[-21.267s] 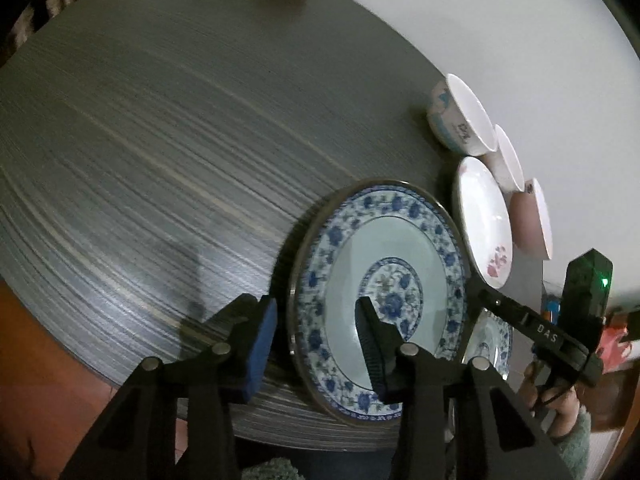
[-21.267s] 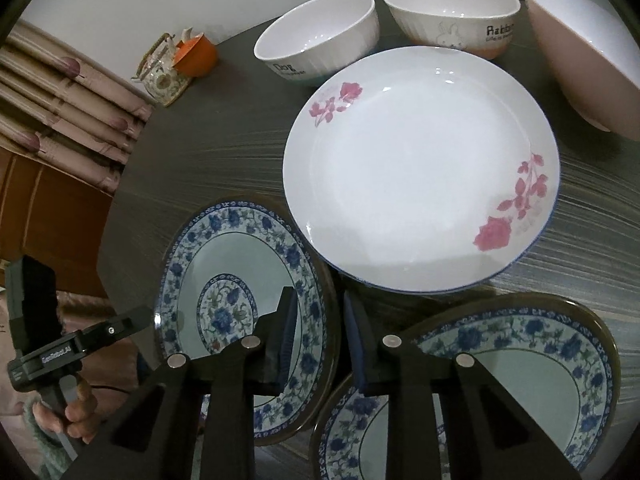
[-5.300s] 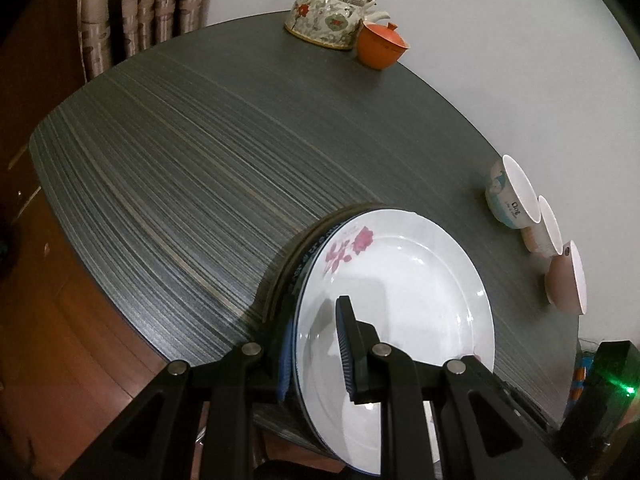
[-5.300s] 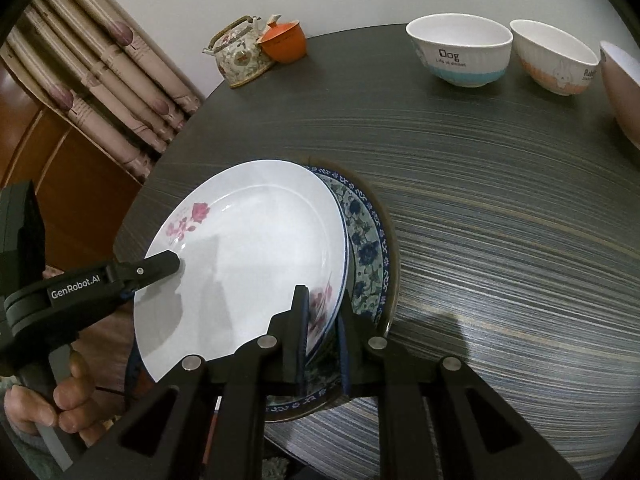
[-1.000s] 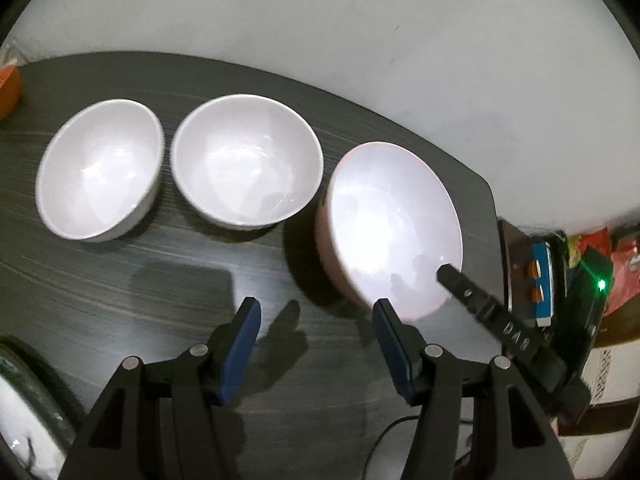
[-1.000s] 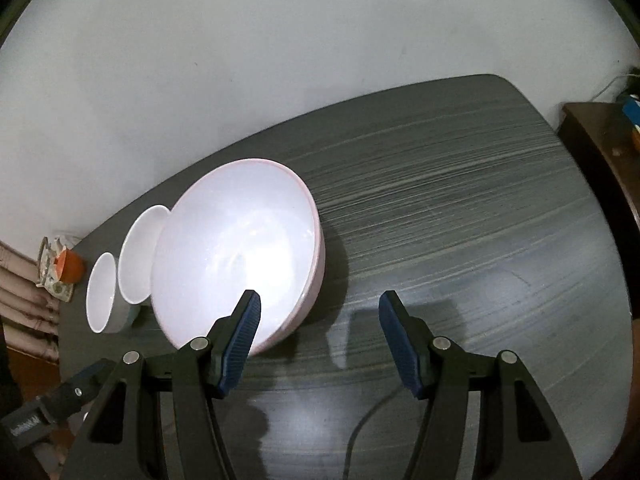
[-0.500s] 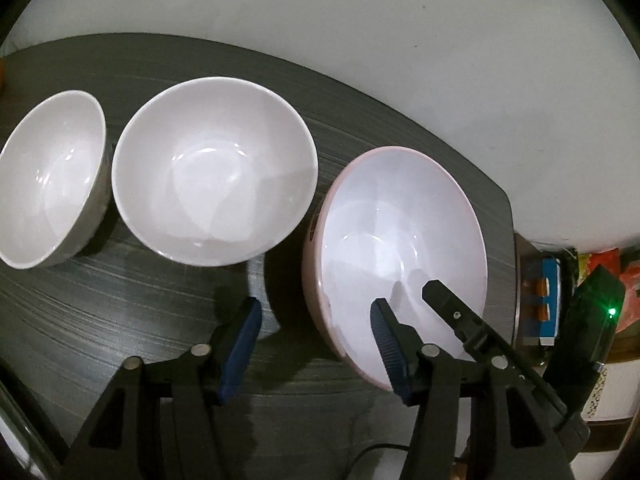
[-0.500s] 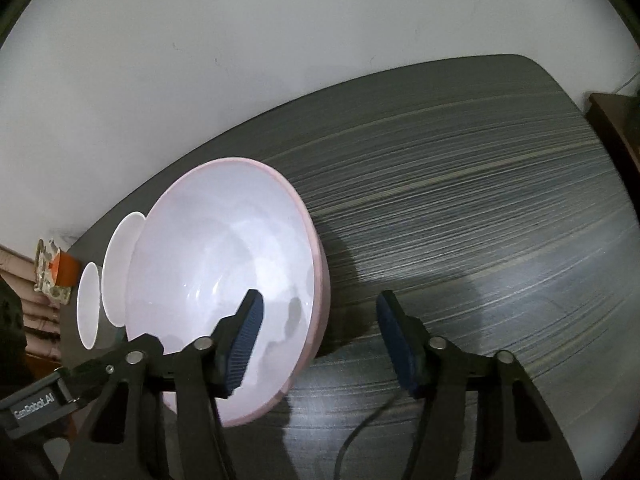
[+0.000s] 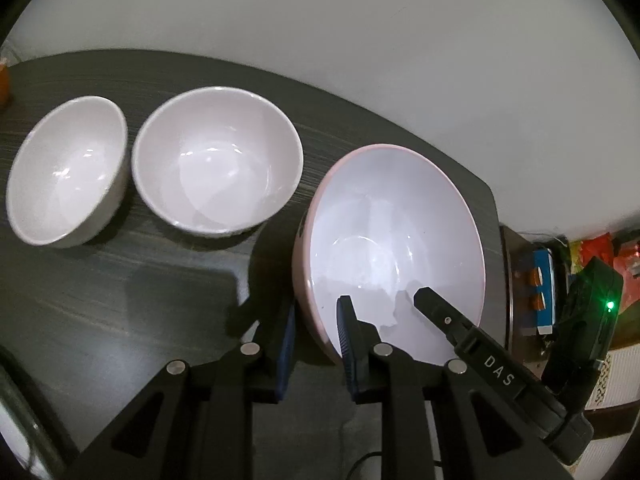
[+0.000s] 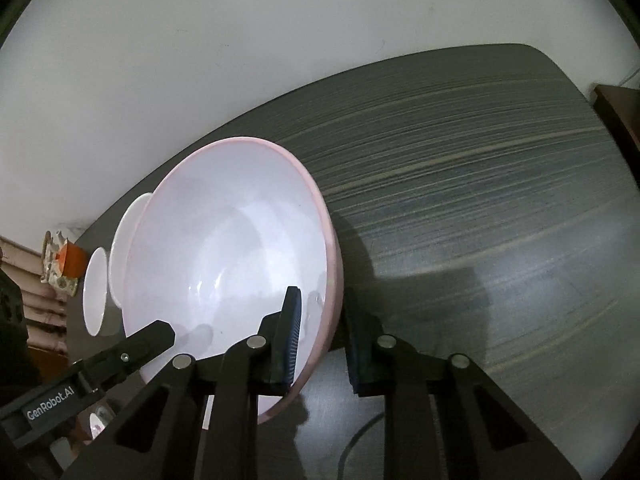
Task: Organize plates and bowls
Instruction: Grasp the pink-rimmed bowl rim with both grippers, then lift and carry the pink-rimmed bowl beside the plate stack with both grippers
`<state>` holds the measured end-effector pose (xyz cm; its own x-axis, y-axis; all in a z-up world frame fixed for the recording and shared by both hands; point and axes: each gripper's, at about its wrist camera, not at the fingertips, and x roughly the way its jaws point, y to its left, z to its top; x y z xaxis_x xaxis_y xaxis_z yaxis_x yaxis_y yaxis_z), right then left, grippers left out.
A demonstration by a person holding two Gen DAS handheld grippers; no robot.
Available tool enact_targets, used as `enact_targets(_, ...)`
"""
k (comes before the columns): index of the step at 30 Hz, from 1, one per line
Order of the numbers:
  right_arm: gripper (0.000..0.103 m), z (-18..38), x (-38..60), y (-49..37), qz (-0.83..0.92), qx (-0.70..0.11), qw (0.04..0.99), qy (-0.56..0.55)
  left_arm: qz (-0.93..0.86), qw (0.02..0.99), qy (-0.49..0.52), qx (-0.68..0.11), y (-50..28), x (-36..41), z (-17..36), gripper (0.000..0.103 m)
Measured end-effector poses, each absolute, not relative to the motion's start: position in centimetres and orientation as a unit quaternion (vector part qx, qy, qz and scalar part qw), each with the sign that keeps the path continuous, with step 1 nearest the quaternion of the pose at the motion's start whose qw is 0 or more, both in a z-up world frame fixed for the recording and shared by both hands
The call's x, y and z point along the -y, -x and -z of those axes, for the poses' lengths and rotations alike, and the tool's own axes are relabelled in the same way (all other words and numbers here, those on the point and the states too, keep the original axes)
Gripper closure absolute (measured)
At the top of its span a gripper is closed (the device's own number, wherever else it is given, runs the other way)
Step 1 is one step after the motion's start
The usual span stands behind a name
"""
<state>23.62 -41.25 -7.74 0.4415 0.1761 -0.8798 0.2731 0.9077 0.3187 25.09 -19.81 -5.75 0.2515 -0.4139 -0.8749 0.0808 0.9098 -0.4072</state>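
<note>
- left wrist view: the left gripper point(image 9: 316, 334) straddles the near-left rim of the pink bowl point(image 9: 390, 240), one blue pad inside the bowl and the other outside, with gaps to the wall on both sides, so it is parted and not clamped.
- the pink bowl stands on the dark table point(image 9: 120, 300) at the right end of a row; just left of it is a white bowl point(image 9: 216, 160), and left of that a second white bowl point(image 9: 64, 170).
- the right gripper's finger reaches into the pink bowl from the near right.
- a plate edge point(image 9: 16, 420) shows at the near-left corner.
- right wrist view: the right gripper point(image 10: 326, 344) straddles the pink bowl's point(image 10: 232, 272) near-right rim, left pad inside, right pad outside; its fingers are spread and hold nothing.
- the left gripper's finger reaches the bowl's near-left side.
- the two white bowls point(image 10: 120, 248) peek out behind the pink one, and a teapot point(image 10: 54, 268) and an orange cup point(image 10: 70, 258) sit at the far left.
</note>
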Motion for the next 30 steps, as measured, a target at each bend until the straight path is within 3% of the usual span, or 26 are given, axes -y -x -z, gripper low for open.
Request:
enact_targets(13, 0.084, 2.8, 35.9, -16.1, 0.012, -0.509, 0.835, -0.211, 0.151, 0.793, 0.122, -0.577, -15.8, 14.3, 0.5, 0.082)
enact_targets(30, 0.083, 5.6, 27.0, -7.2, -0.018, -0.549, 0.812, -0.198, 0.114, 0.782, 0.128, -0.599, -6.5, 7.3, 3.7, 0.082)
